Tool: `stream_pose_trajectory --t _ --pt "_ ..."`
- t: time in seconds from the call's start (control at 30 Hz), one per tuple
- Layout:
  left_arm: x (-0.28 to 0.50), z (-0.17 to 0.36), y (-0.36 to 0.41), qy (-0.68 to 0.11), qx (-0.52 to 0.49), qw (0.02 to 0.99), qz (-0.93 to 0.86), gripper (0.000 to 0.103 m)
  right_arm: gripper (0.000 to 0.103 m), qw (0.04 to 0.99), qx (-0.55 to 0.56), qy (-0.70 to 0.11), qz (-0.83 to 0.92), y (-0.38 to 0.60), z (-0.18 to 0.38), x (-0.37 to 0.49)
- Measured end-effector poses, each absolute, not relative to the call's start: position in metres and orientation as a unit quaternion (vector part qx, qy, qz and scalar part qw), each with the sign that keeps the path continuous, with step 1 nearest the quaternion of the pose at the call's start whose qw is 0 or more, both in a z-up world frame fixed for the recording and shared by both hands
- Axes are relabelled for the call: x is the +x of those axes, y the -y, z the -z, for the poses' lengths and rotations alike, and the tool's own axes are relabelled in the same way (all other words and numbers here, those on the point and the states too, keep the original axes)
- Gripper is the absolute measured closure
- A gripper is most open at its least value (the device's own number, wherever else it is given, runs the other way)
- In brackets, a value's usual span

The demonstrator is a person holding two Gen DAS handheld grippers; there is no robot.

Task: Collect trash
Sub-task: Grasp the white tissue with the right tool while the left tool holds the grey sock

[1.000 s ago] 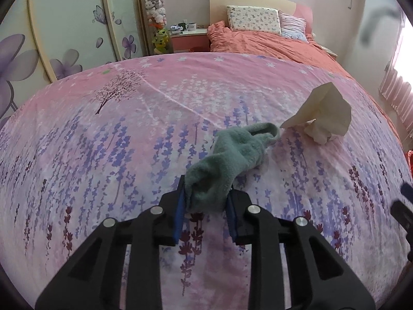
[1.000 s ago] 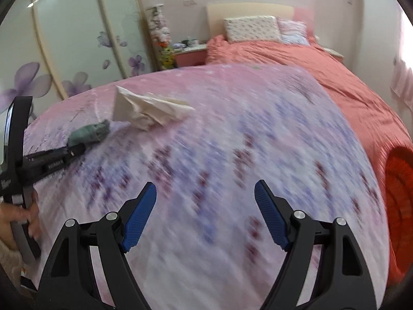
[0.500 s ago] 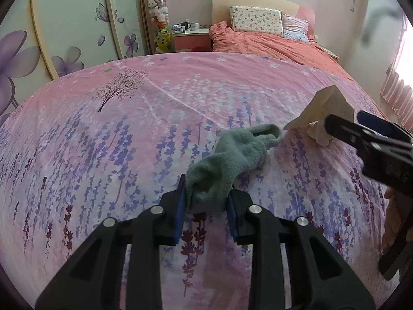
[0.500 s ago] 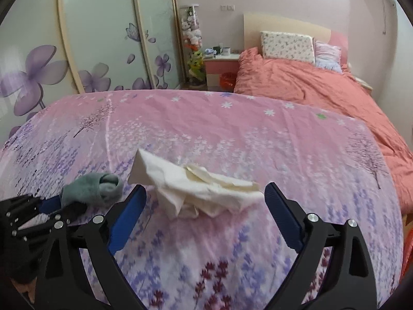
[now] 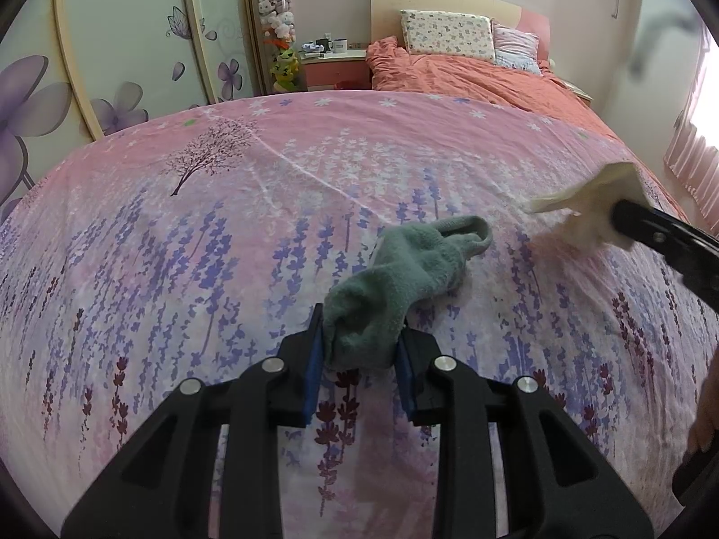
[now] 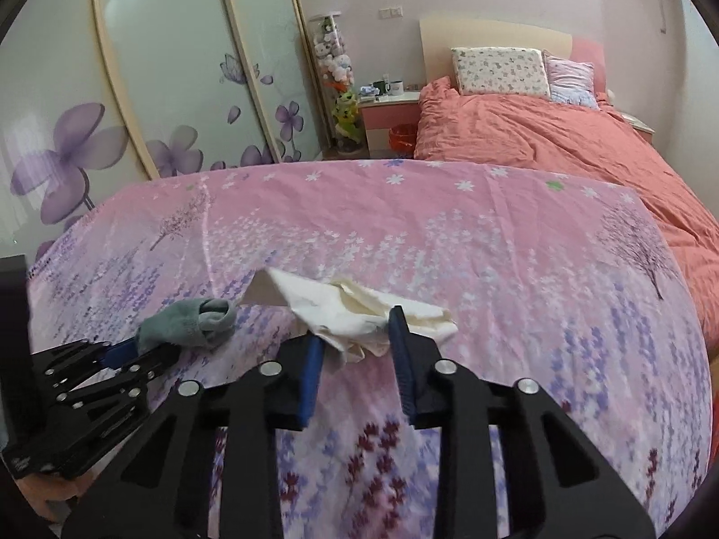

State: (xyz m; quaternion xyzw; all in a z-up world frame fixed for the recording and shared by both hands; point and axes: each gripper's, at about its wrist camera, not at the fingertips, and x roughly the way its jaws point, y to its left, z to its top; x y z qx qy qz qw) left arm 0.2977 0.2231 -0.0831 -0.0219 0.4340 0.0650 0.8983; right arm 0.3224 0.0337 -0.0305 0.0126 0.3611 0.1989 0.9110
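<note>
Right gripper (image 6: 355, 350) newly around tissue (image 6: 359, 310).

My right tool (image 6: 355, 350) has swung in from the bed's bare right side to the crumpled white tissue (image 6: 359, 310). Its jaws (wide apart a second ago) have just been closing, and the tissue is now between the blue pads (image 6: 401, 350), pinched at its near edge.

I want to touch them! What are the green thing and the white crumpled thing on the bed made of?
The green fuzzy sock looks like soft terry or fleece knit: nubby, matte pile. The crumpled off-white sheet looks like thin paper or tissue, with sharp creases and stiff corners, though it could be thin cloth.
</note>
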Motion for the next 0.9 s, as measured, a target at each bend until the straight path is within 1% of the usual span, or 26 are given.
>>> stream_pose_trajectory --t 0.03,0.1,0.27,0.37,0.4,0.47,0.5,0.53,0.77,0.8,0.83,0.9 --pt "0.298 0.083 -0.223 -0.434 -0.022 0.898 -0.065 0.074 0.083 0.913 0.013 -0.358 -0.195 -0.029 0.030 0.318" --pt "0.298 0.083 -0.223 -0.434 -0.022 0.898 -0.065 0.074 0.086 0.916 0.012 -0.355 -0.186 -0.018 0.029 0.308" --pt "0.298 0.083 -0.223 -0.434 -0.021 0.898 -0.065 0.073 0.087 0.927 -0.021 -0.340 -0.159 0.013 0.030 0.276" --pt "0.298 0.083 -0.221 -0.434 -0.020 0.898 -0.066 0.073 0.086 0.924 -0.029 -0.351 -0.147 0.036 0.036 0.261" --pt "0.298 0.083 -0.221 -0.434 -0.020 0.898 -0.067 0.073 0.084 0.923 -0.027 -0.355 -0.146 0.042 0.037 0.258" --pt "0.298 0.083 -0.221 -0.434 -0.020 0.898 -0.067 0.073 0.062 0.920 -0.018 -0.366 -0.141 0.057 0.040 0.250" --pt "0.298 0.082 -0.222 -0.434 -0.019 0.898 -0.067 0.073 0.040 0.919 -0.012 -0.367 -0.140 0.062 0.040 0.248" --pt "0.298 0.082 -0.222 -0.434 -0.019 0.898 -0.067 0.073 0.031 0.919 -0.001 -0.367 -0.141 0.068 0.039 0.244" --pt "0.297 0.081 -0.223 -0.434 -0.017 0.899 -0.063 0.073 0.023 0.898 0.088 -0.389 -0.189 0.073 0.038 0.241" --pt "0.296 0.081 -0.223 -0.434 -0.019 0.899 -0.061 0.070 0.021 0.895 0.102 -0.388 -0.194 0.072 0.037 0.242" --pt "0.293 0.081 -0.224 -0.435 -0.026 0.898 -0.054 0.065 0.020 0.895 0.114 -0.387 -0.192 0.070 0.035 0.246" --pt "0.287 0.080 -0.222 -0.435 -0.038 0.899 -0.042 0.056 0.020 0.896 0.126 -0.390 -0.171 0.065 0.034 0.256"
